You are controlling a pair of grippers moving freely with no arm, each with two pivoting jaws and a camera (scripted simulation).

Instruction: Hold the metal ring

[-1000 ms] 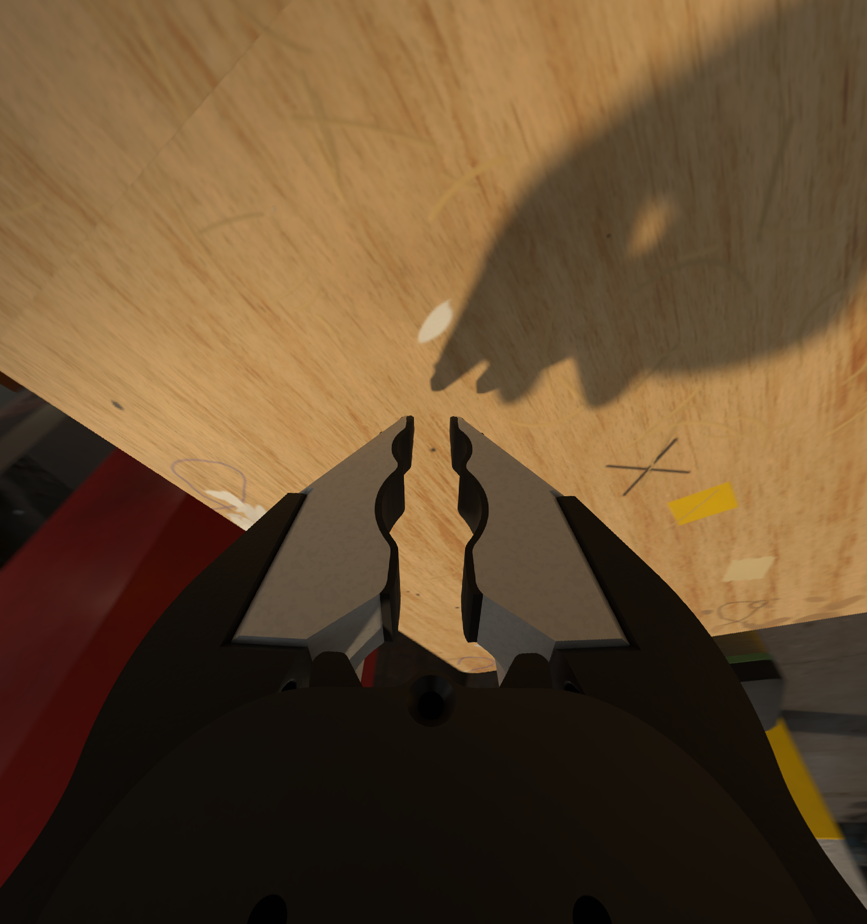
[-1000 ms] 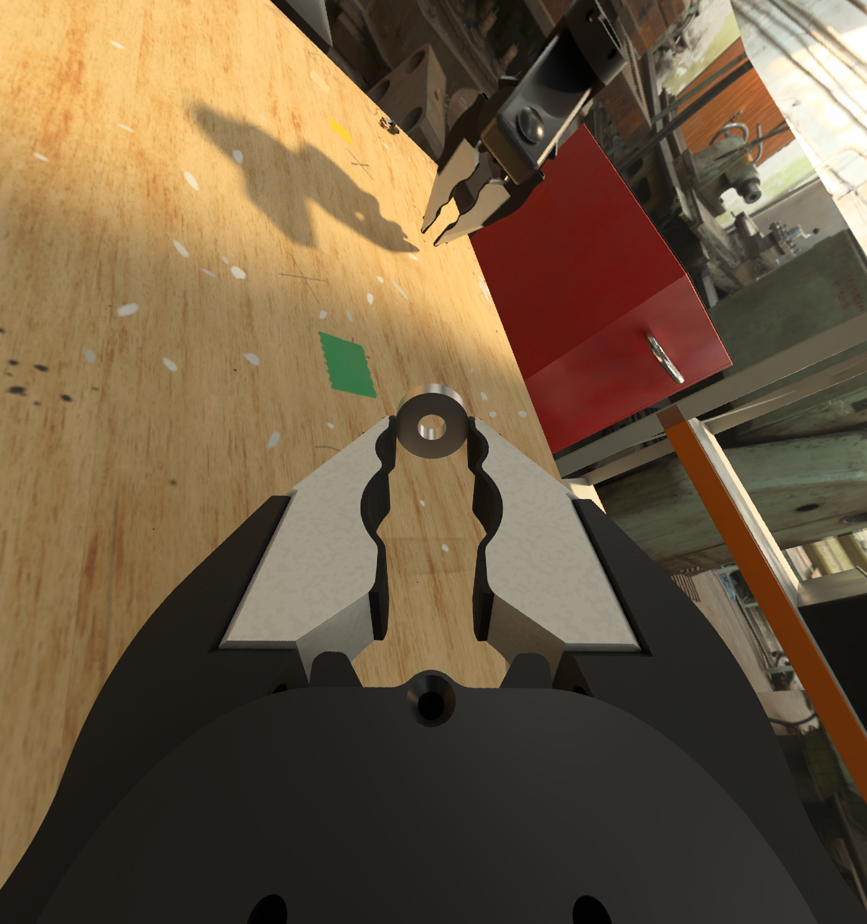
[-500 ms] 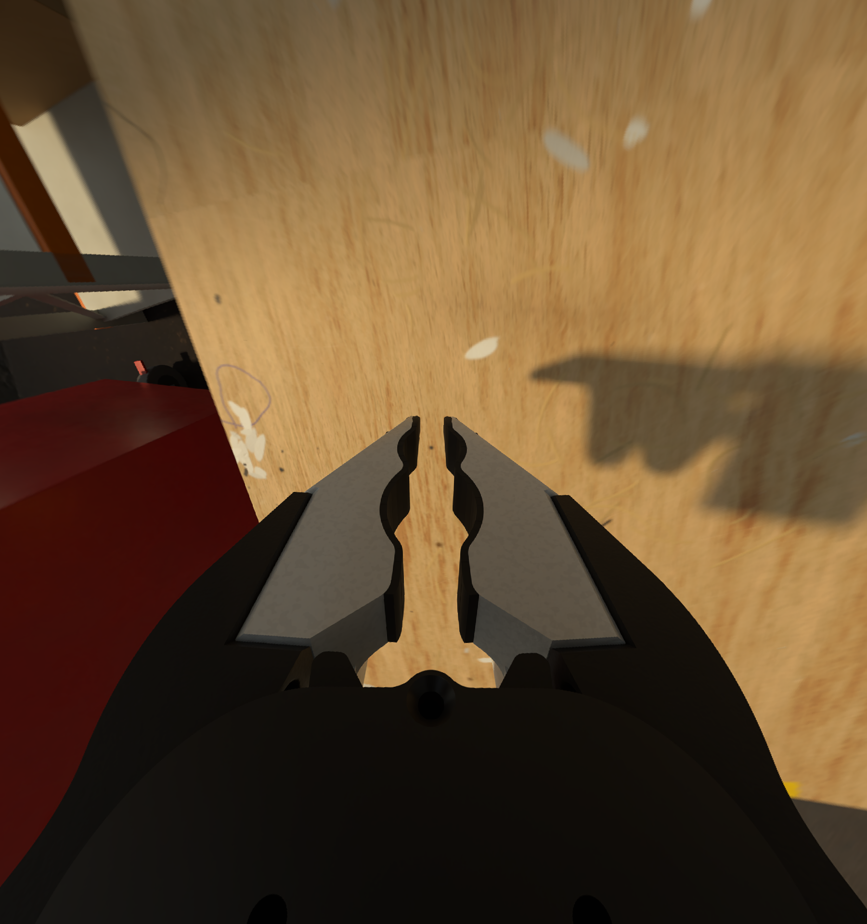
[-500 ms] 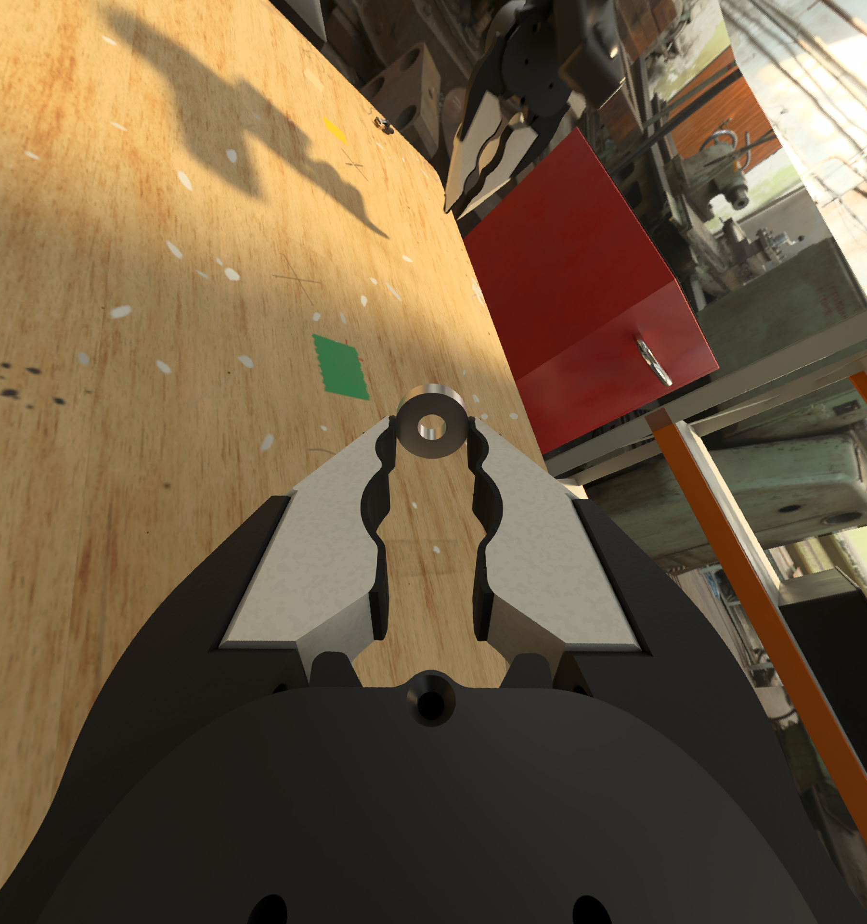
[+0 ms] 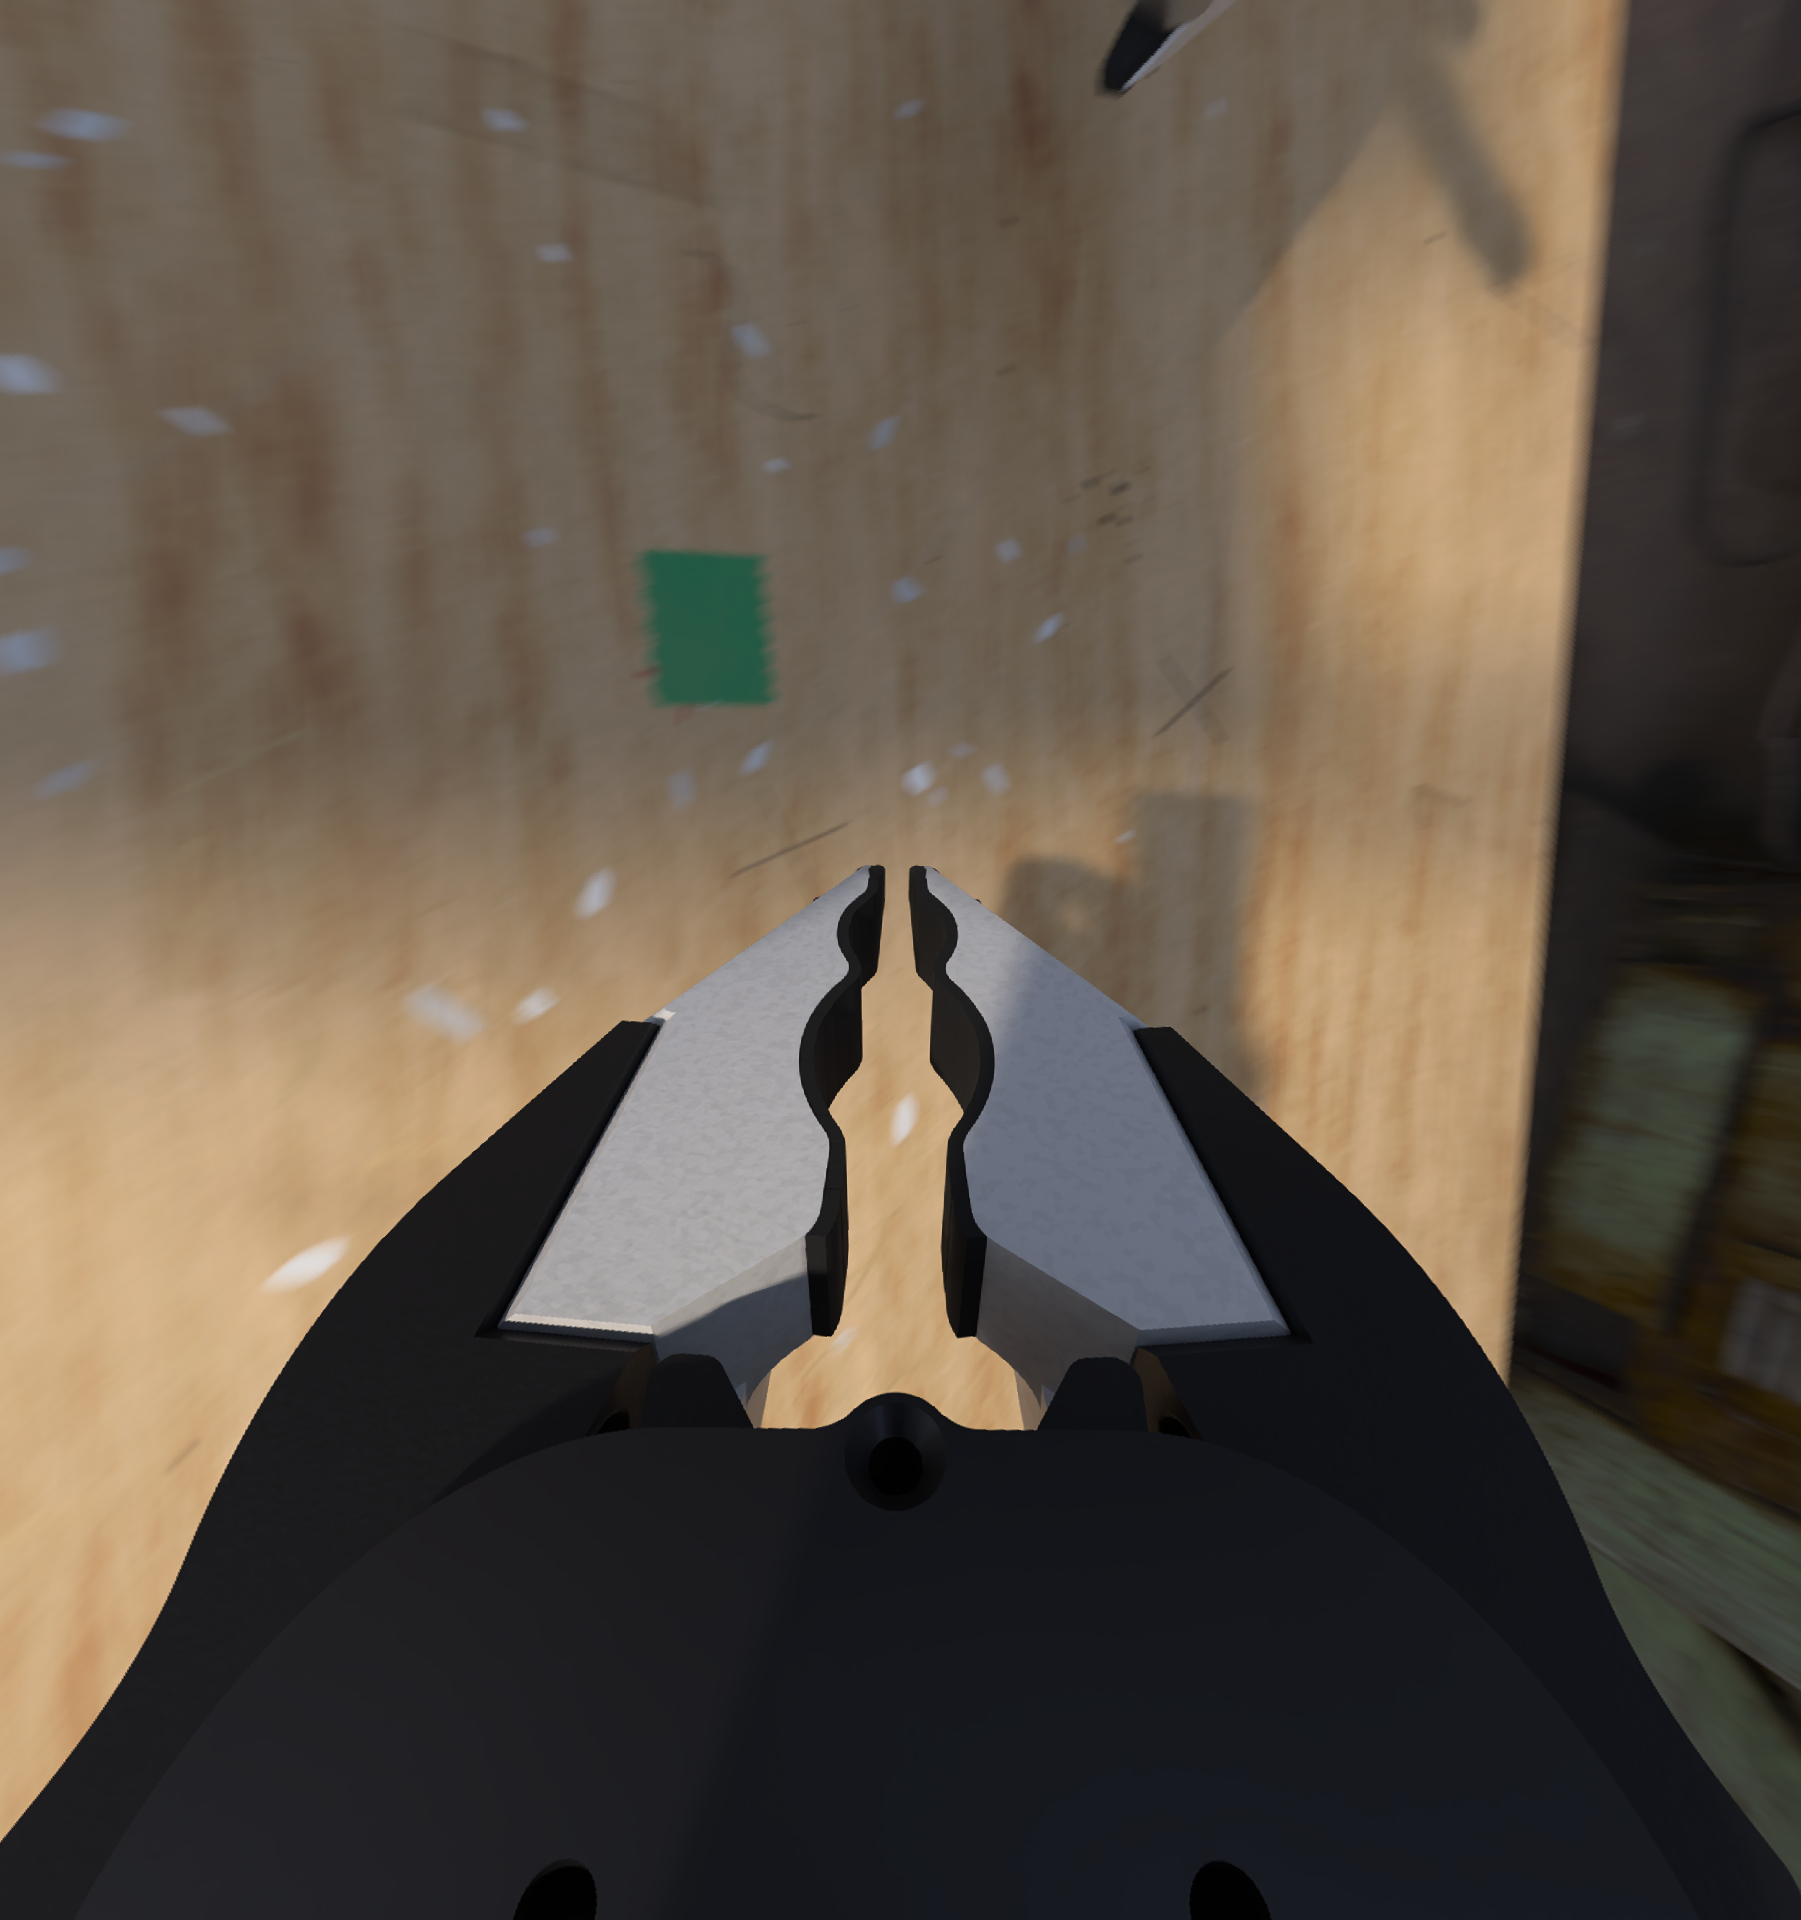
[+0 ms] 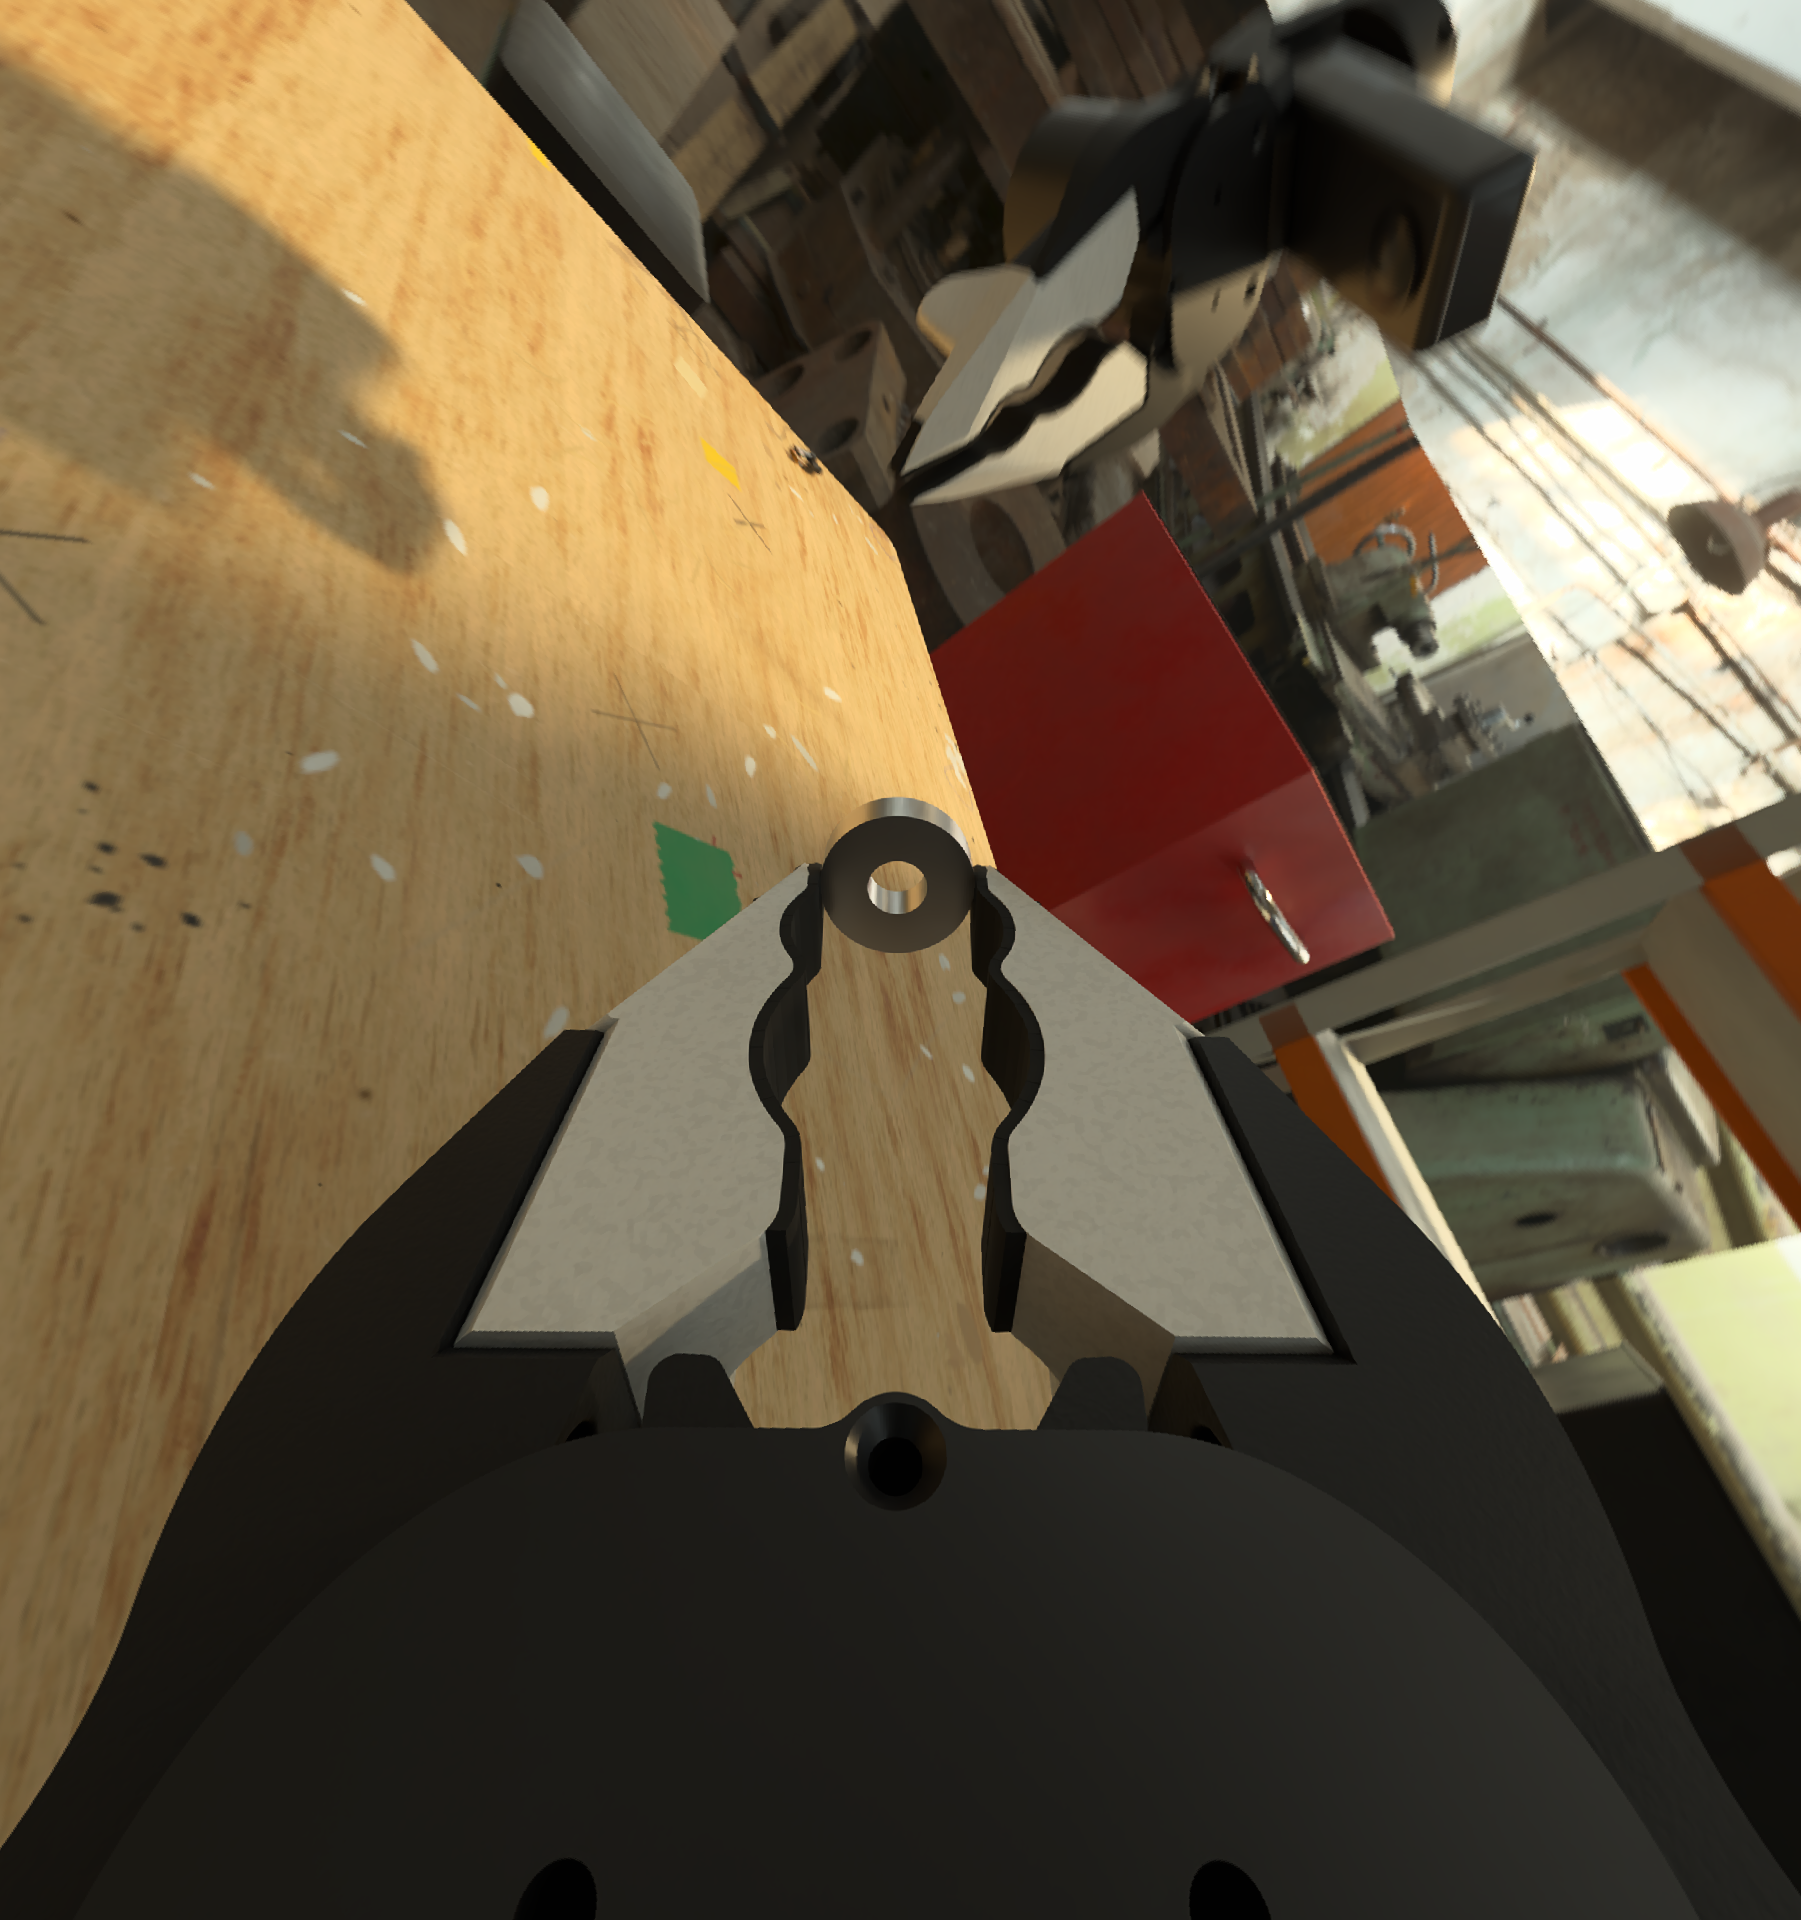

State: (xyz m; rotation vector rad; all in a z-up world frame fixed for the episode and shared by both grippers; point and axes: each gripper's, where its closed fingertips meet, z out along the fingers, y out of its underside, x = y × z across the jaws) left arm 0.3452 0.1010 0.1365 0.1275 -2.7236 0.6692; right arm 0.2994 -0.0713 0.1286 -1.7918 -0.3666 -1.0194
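Plywood, pale and streaked, makes up the desk (image 6: 252,727), speckled with white flecks and crossed by a broad shadow at its far left in the right wrist view; a small green rectangular patch of tape (image 6: 696,879) lies flat on it just left of the right gripper (image 6: 897,894), whose grey metal jaws are clamped on the small dark metal ring (image 6: 897,889), held upright at their very tips, above the desk, with its hole facing the camera. Right of that, past the desk edge, stands a glossy red metal cabinet (image 6: 1135,727) with a silver handle, and above it the left gripper (image 6: 1031,416) hangs blurred in the air, well apart from the ring. In the left wrist view, also blurred, the same green patch (image 5: 709,629) lies on the desk (image 5: 252,1039) ahead and a little left of the left gripper (image 5: 896,883), whose jaws stand almost together with only a thin slit between the tips, holding nothing; a grey fingertip (image 5: 1150,47) of the other gripper shows at the top edge, right of centre
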